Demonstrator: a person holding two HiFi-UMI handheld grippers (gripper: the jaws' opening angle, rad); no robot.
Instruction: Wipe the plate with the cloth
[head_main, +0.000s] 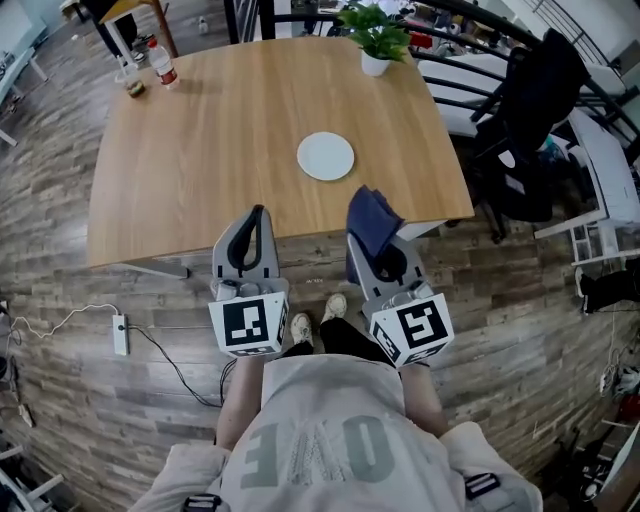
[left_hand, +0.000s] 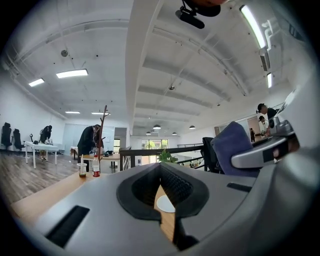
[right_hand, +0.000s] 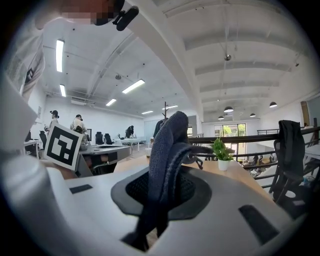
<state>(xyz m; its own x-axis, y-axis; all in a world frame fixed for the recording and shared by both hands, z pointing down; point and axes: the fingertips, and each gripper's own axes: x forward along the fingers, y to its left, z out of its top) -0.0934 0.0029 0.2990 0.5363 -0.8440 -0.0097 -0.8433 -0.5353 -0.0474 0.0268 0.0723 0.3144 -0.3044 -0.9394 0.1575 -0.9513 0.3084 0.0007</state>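
A white round plate (head_main: 325, 156) lies on the wooden table (head_main: 200, 170), right of centre. Both grippers hover at the table's near edge, short of the plate. My left gripper (head_main: 259, 213) is shut with nothing in it; in the left gripper view the plate (left_hand: 165, 203) shows just past its closed jaws (left_hand: 161, 169). My right gripper (head_main: 368, 232) is shut on a dark blue cloth (head_main: 374, 214), which stands up out of its jaws. In the right gripper view the cloth (right_hand: 167, 155) fills the middle and hides the plate.
At the table's far edge stands a potted plant (head_main: 377, 40). A bottle (head_main: 161, 62) and a cup (head_main: 133, 84) sit at its far left corner. A black chair (head_main: 530, 110) is to the right. A power strip with its cable (head_main: 120, 335) lies on the floor.
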